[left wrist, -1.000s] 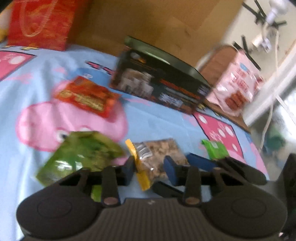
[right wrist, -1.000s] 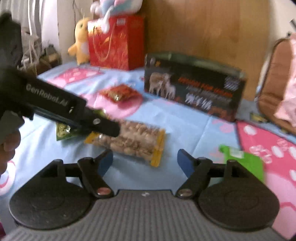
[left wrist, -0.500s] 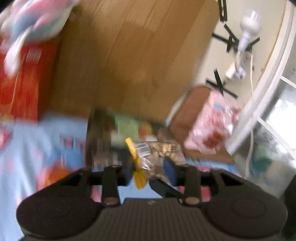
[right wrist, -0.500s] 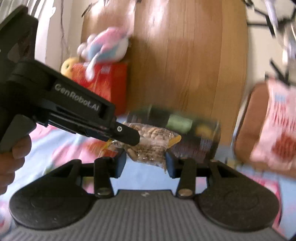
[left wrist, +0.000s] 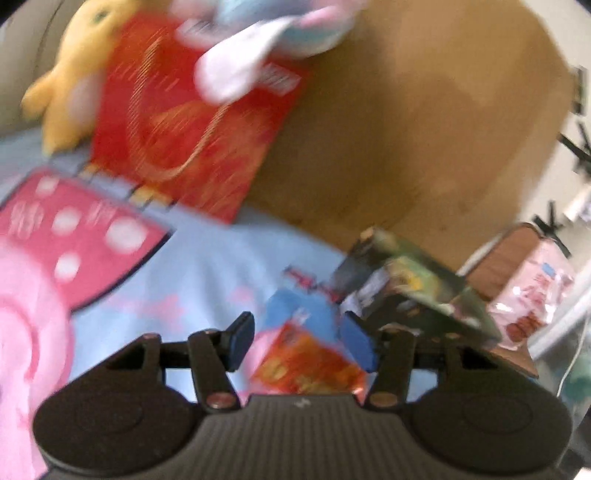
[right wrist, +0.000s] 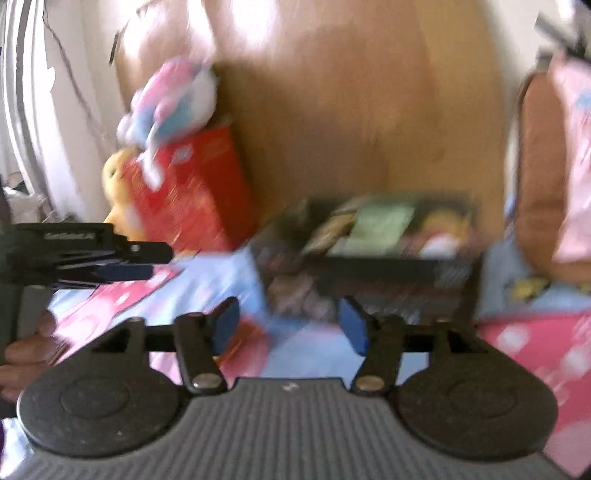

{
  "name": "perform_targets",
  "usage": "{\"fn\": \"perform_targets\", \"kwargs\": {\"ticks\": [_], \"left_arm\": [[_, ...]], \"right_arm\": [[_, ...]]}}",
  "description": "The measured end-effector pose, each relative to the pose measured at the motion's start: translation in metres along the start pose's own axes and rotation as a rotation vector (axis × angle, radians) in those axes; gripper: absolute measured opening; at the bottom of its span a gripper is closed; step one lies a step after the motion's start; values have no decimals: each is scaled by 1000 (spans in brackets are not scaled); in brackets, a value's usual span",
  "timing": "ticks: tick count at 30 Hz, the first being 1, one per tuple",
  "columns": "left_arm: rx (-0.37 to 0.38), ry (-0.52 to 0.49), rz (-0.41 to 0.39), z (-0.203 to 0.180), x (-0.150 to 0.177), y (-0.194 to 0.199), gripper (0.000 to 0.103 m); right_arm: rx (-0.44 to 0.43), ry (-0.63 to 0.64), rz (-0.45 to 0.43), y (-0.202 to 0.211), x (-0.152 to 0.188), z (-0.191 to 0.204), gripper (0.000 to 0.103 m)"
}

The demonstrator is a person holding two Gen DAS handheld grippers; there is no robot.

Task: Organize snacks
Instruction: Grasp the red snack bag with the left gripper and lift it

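Gone from both grippers is the clear nut packet, pinched between the two a moment ago with the dark box behind it; neither view is showing it clearly now, so I cannot tell where it is lying; both views are heavily blurred.

Left gripper (left wrist: pixel 297 338) is standing released; its jaws opened earlier in the last second and are now holding about the same gap, nothing between the blue pads; through the gap a red packet (left wrist: pixel 308 367) is lying on the blue and pink bedsheet (left wrist: pixel 207 258), apart from the pads.

Right gripper (right wrist: pixel 290 326) is also standing released; its jaws have just been opening after a short squeeze; only bedsheet and a red blur are showing between the pads.

Dark box (right wrist: pixel 369 258) is sitting on the sheet ahead of the right gripper, top open, with green, yellow and pale packets showing inside; in the left view the same box (left wrist: pixel 413 295) is sitting right of the fingers, tilted in frame.

Left gripper is also showing in the right view, at the left edge, a hand (right wrist: pixel 26 350) below it.

Red bag (left wrist: pixel 184 129) is standing against the wooden headboard (left wrist: pixel 406 129); yellow plush (left wrist: pixel 70 81) just beside it; pink and blue plush (left wrist: pixel 266 33) on top; pink bag (left wrist: pixel 532 291) on a brown seat at far right.
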State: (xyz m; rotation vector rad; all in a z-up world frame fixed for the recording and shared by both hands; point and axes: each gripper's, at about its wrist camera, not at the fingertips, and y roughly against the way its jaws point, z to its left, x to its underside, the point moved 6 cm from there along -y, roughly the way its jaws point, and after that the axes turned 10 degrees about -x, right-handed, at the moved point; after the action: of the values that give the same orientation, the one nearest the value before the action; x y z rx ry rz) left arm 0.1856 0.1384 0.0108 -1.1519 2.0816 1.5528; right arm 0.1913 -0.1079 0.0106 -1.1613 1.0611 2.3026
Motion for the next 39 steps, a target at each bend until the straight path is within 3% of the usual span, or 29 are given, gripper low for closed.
{"fn": "perform_targets", "kwargs": {"ticks": [6, 9, 10, 11, 14, 19, 24, 26, 27, 28, 30, 35, 39], "left_arm": [[-47, -11, 48, 11, 7, -28, 50], [-31, -34, 64, 7, 14, -36, 46], [-44, -59, 58, 3, 17, -36, 44], [-31, -76, 66, -3, 20, -36, 41], [-18, -108, 75, -16, 29, -34, 41], [96, -96, 128, -41, 53, -25, 41], [177, -212, 178, -90, 89, -12, 41], [192, -257, 180, -107, 101, -6, 34], [210, -272, 180, -115, 106, -1, 26], [247, -272, 196, -122, 111, 2, 11], [346, -249, 245, -134, 117, 10, 4], [291, -251, 210, -128, 112, 20, 7], [213, -188, 168, -101, 92, 20, 25]], "right_arm": [[-54, -114, 86, -36, 22, 14, 54], [-40, -159, 80, -47, 22, 10, 41], [-40, -176, 78, -47, 22, 10, 30], [-51, -202, 97, -50, 22, 9, 6], [-39, -242, 95, -44, 25, 7, 5], [2, -263, 64, -7, 33, -3, 4], [82, -217, 24, 42, 49, -13, 4], [99, -223, -2, 61, 54, -20, 4], [107, -225, -16, 70, 56, -22, 4], [107, -226, -24, 76, 56, -22, 4], [77, -231, -28, 84, 58, -21, 4], [122, -194, -21, 77, 63, -18, 5], [110, -270, -41, 85, 70, -34, 13]]}}
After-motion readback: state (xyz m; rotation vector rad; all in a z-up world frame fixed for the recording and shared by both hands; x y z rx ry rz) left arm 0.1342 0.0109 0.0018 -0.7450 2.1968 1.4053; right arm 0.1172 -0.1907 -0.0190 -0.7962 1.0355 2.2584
